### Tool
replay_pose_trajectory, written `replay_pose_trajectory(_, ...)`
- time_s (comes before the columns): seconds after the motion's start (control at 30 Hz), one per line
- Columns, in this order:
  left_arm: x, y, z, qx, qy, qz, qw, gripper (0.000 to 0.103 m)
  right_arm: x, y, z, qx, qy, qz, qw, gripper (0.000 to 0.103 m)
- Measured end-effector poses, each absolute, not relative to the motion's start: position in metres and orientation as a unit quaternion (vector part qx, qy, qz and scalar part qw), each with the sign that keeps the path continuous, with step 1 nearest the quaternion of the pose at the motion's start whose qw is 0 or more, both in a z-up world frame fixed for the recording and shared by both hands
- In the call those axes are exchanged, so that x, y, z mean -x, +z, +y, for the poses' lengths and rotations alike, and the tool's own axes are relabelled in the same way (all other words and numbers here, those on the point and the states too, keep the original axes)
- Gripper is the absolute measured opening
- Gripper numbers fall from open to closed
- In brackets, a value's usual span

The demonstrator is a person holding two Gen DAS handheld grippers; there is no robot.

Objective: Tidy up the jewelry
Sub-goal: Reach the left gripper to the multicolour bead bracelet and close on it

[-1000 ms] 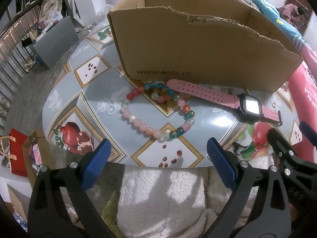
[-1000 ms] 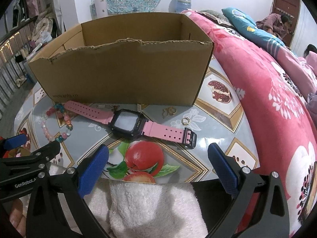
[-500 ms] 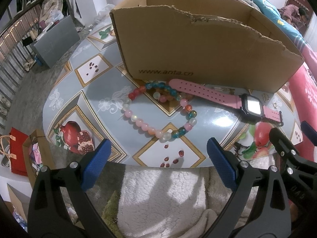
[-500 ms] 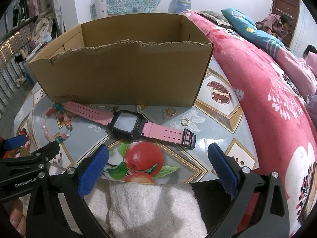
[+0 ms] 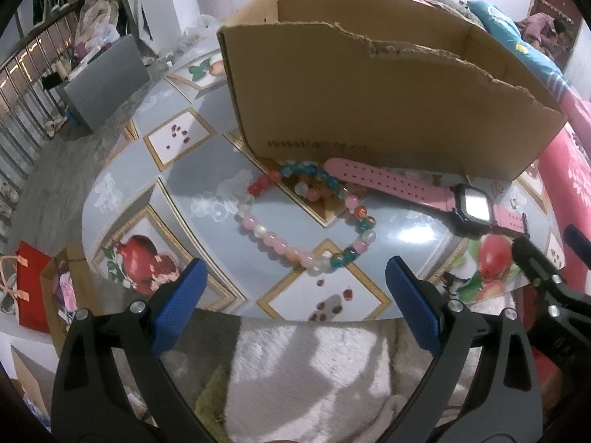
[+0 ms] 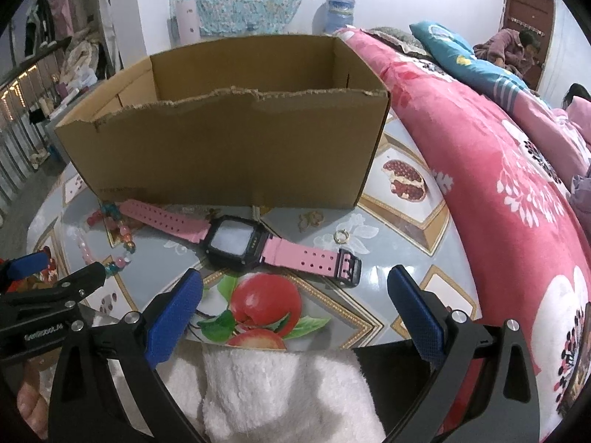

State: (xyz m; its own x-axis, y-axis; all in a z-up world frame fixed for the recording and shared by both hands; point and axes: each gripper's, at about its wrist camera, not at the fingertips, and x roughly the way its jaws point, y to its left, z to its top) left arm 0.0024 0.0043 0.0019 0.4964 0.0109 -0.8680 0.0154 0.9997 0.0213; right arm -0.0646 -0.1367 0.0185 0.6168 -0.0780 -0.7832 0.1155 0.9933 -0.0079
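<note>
A bead bracelet (image 5: 303, 217) of pink, red and teal beads lies on the patterned table, in front of an open cardboard box (image 5: 369, 103). A pink watch with a black face (image 5: 472, 206) lies to its right, one strap end over the beads; it also shows in the right wrist view (image 6: 236, 240). Small gold rings (image 6: 340, 237) lie near the box corner (image 6: 369, 170). My left gripper (image 5: 291, 302) is open and empty at the table's near edge, just short of the bracelet. My right gripper (image 6: 293, 313) is open and empty, just short of the watch.
The table (image 5: 155, 173) is round with fruit pictures. A white fluffy cloth (image 6: 280, 391) lies below the near edge. A pink floral bed cover (image 6: 498, 192) runs along the right. A grey box (image 5: 107, 74) and railing stand on the floor to the left.
Both grippers have moved slightly forward toward the table; the bracelet and watch appear a little nearer. Nothing was grasped and the jaws stay open.
</note>
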Motion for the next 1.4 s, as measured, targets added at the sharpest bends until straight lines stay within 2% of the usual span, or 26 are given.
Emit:
replay_pose_trajectory(0.2, -0.007, 0.004, 0.024, 0.003, -0.022, 0.489, 0.872, 0.093, 0.068, 0.025, -0.138, -0.036, -0.005, 0.394, 0.918, 0.098)
replay_pose_trajectory(0.5, -0.005, 0.024, 0.062, 0.072, -0.134, 0.402, 0.903, 0.095, 0.050, 0.030, -0.115, -0.053, 0.105, 0.380, 0.917, 0.098)
replay_pose_trajectory(0.67, -0.017, 0.020, 0.076, 0.057, -0.099, 0.399, 0.910, 0.095, 0.037, 0.021, -0.088, -0.056, 0.168, 0.400, 0.899, 0.085)
replay_pose_trajectory(0.77, -0.023, 0.012, 0.078, 0.030, -0.091, 0.410, 0.907, 0.095, 0.030, 0.013, -0.076, -0.062, 0.194, 0.419, 0.885, 0.075)
replay_pose_trajectory(0.83, -0.026, 0.008, 0.078, 0.013, -0.094, 0.411, 0.907, 0.095, 0.023, 0.006, -0.068, -0.065, 0.205, 0.432, 0.876, 0.063)
replay_pose_trajectory(0.87, -0.027, 0.006, 0.076, 0.004, -0.096, 0.410, 0.907, 0.095, 0.020, 0.003, -0.066, -0.066, 0.207, 0.437, 0.873, 0.062)
replay_pose_trajectory(0.9, -0.027, 0.005, 0.075, -0.006, -0.098, 0.409, 0.907, 0.092, 0.017, -0.001, -0.062, -0.065, 0.209, 0.443, 0.869, 0.058)
replay_pose_trajectory(0.93, -0.029, 0.004, 0.072, -0.017, -0.105, 0.406, 0.908, 0.081, 0.014, -0.003, -0.060, -0.065, 0.212, 0.448, 0.866, 0.055)
replay_pose_trajectory(1.03, -0.036, -0.003, 0.064, -0.040, -0.120, 0.417, 0.900, 0.061, 0.008, -0.010, -0.049, -0.058, 0.216, 0.458, 0.861, 0.048)
replay_pose_trajectory(1.1, -0.040, -0.008, 0.059, -0.054, -0.129, 0.423, 0.895, 0.052, 0.004, -0.014, -0.043, -0.052, 0.216, 0.463, 0.858, 0.045)
replay_pose_trajectory(1.2, -0.045, -0.016, 0.053, -0.075, -0.136, 0.434, 0.888, 0.041, 0.001, -0.018, -0.036, -0.041, 0.214, 0.467, 0.857, 0.039)
replay_pose_trajectory(1.3, -0.050, -0.025, 0.050, -0.085, -0.136, 0.450, 0.879, 0.037, 0.002, -0.015, -0.033, -0.030, 0.214, 0.467, 0.858, 0.032)
replay_pose_trajectory(1.4, -0.050, -0.024, 0.051, -0.076, -0.138, 0.447, 0.880, 0.030, 0.001, -0.015, -0.027, -0.012, 0.211, 0.466, 0.859, 0.022)
